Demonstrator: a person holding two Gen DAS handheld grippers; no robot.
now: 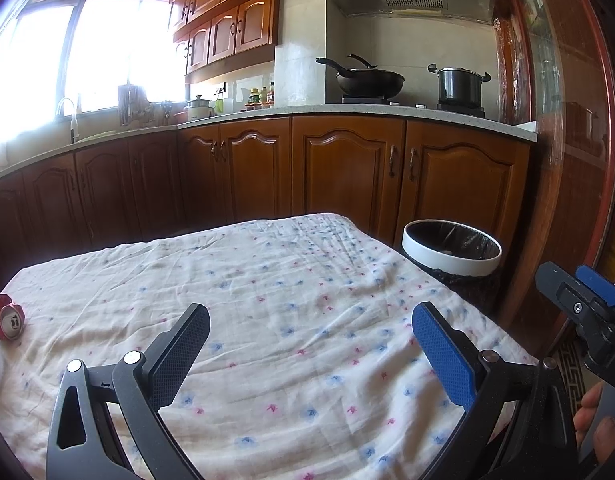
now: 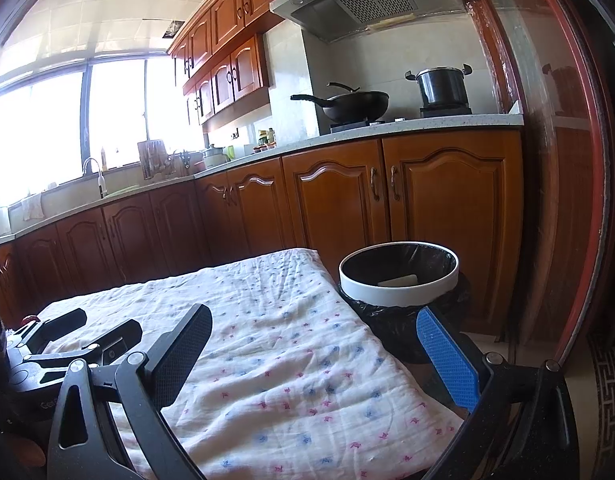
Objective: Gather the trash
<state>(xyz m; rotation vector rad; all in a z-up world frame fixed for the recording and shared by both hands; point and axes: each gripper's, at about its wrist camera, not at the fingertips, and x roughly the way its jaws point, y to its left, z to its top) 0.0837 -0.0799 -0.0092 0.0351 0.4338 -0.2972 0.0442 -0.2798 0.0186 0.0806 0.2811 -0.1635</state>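
Note:
A crushed red can (image 1: 6, 317) lies at the left edge of the table, covered with a floral cloth (image 1: 267, 300). A white-rimmed trash bin (image 1: 451, 246) with a black liner stands off the table's far right corner; in the right wrist view the bin (image 2: 399, 276) holds a pale flat piece (image 2: 397, 280). My left gripper (image 1: 311, 320) is open and empty above the cloth's middle, well right of the can. My right gripper (image 2: 313, 324) is open and empty over the table's right edge, short of the bin. Each gripper shows in the other's view, the right one (image 1: 587, 300) and the left one (image 2: 83, 332).
Wooden kitchen cabinets (image 1: 347, 168) run behind the table under a stone counter with a wok (image 1: 367, 80) and a pot (image 1: 461, 84) on the stove. A sink tap (image 1: 69, 116) stands below a bright window. A red-framed glass door (image 1: 567, 120) is at right.

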